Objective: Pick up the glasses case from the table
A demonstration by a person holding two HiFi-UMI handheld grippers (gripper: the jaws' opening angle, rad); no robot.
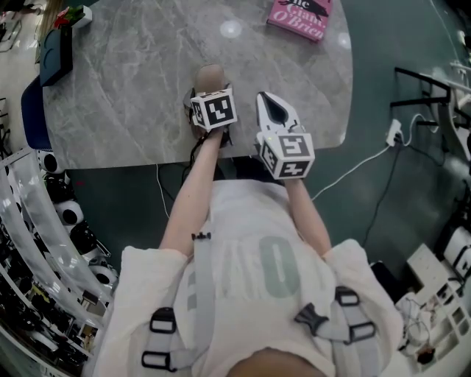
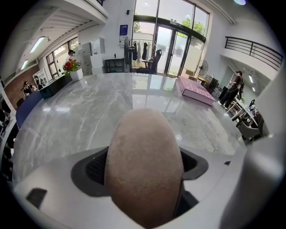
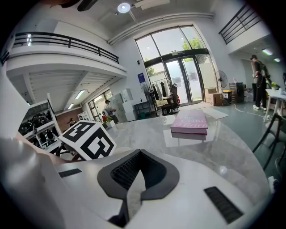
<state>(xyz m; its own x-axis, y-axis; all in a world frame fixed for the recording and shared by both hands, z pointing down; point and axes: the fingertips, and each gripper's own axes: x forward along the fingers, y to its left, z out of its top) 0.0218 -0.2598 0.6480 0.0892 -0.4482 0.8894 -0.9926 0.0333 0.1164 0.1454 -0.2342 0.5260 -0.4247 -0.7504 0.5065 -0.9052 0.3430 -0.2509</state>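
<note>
The tan, oval glasses case (image 2: 144, 163) with a soft, suede-like nap is shut, so nothing shows of what may be inside it. The left gripper (image 1: 210, 93) pinches it: in the left gripper view the white jaws press against both flanks of the case, and their dark ribbed pads peek out on either side. The case's long axis runs along the jaws, away from the person, with its rounded end pointing to 12 o'clock in the head view. It sits over the near edge of the grey, veined marble table (image 1: 140, 88); whether its underside touches the stone cannot be told.

The right gripper (image 3: 134, 176) holds nothing. Its two jaws are pressed together, the dark textured pads meeting along a thin seam. In the head view it lies just beside the left gripper, at 3 o'clock of it, over the table's near edge.

A thick pink hardback book (image 1: 300, 16) lies flat at 1 o'clock of the case, well apart from it, near the far edge. At 10 o'clock, by the table's far left corner, a white pot (image 2: 76, 74) holds red flowers
</note>
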